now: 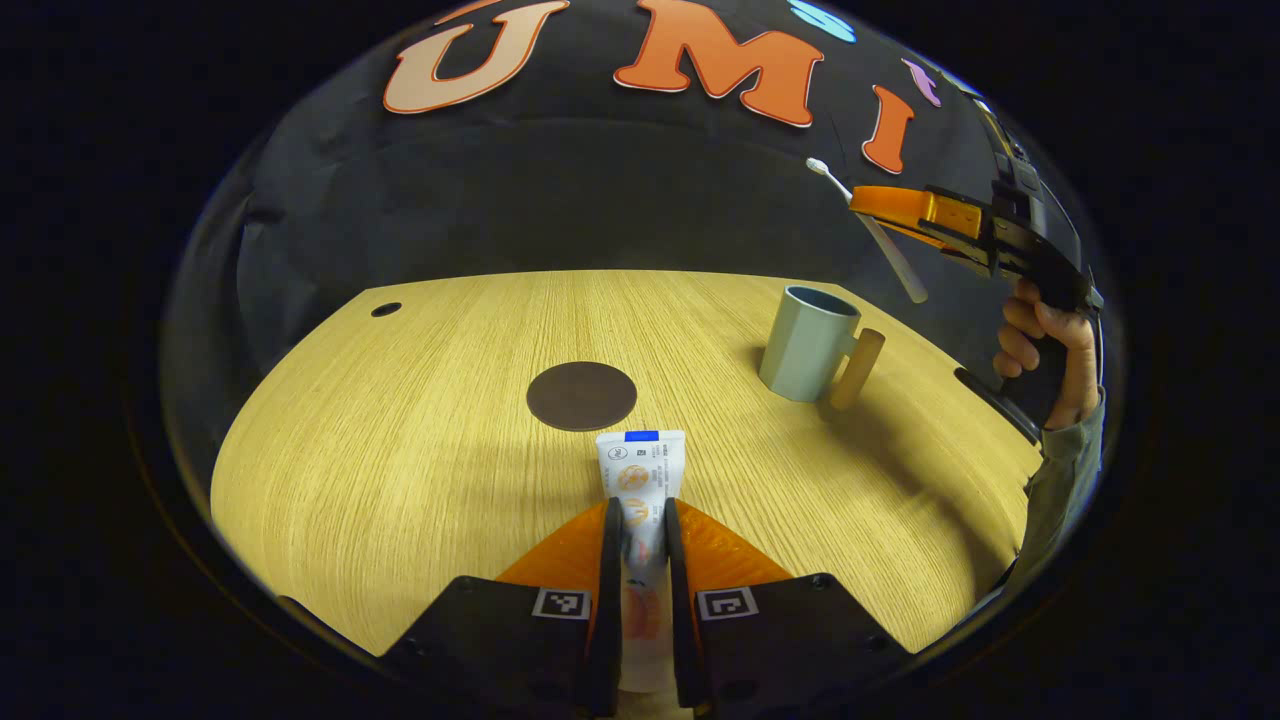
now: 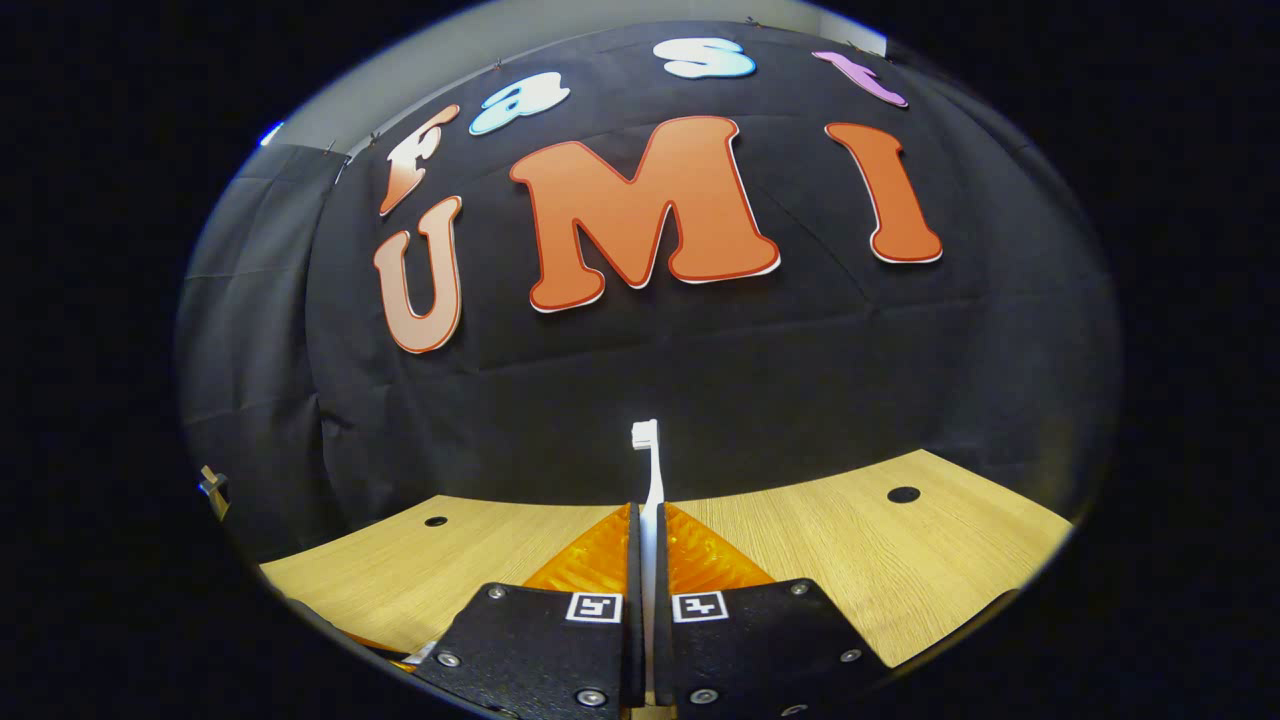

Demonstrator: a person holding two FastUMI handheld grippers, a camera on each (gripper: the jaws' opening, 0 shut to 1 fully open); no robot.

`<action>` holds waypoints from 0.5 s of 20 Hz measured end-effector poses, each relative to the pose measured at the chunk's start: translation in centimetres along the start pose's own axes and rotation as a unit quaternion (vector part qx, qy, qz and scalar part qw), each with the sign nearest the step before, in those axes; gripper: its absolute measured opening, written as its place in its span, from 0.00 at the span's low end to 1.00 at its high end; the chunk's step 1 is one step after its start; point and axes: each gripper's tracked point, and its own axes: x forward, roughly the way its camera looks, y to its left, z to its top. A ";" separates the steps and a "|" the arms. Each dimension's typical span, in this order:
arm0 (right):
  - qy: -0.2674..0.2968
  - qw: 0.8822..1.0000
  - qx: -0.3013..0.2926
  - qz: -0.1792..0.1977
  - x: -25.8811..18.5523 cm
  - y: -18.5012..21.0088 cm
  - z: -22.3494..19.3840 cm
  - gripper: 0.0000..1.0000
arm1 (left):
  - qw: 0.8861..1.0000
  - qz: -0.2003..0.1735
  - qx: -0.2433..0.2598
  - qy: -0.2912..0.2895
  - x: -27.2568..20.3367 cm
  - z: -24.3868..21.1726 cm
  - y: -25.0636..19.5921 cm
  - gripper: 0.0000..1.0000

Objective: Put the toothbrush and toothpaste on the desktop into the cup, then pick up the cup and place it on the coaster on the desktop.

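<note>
- Toothpaste tube [image 1: 640,480], white with a blue end strip and orange print, lies pinched between the left gripper [image 1: 640,520] fingers, low over the wooden desktop [image 1: 400,480].
- Toothbrush [image 2: 650,480], white and slim, stands clamped in the right gripper [image 2: 645,545], bristles up.
- Left gripper view adds the pale blue cup [image 1: 808,345] with wooden handle, the round brown coaster [image 1: 581,396], and a hand [image 1: 1045,345] holding the right gripper high above the cup.

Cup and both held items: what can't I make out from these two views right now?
- Cup inside: left gripper view, hidden by its own wall.
- Toothpaste rear end: left gripper view, hidden between the left tool fingers and cut off by the bottom edge.
- Toothbrush handle: right gripper view, hidden between the right tool fingers.
- Toothpaste print: too small.
</note>
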 end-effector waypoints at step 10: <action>-0.028 0.999 -0.042 0.000 4.6 -0.9 -1.8 0.04 | 1.000 0.002 -0.013 -0.003 0.1 0.1 0.3 0.25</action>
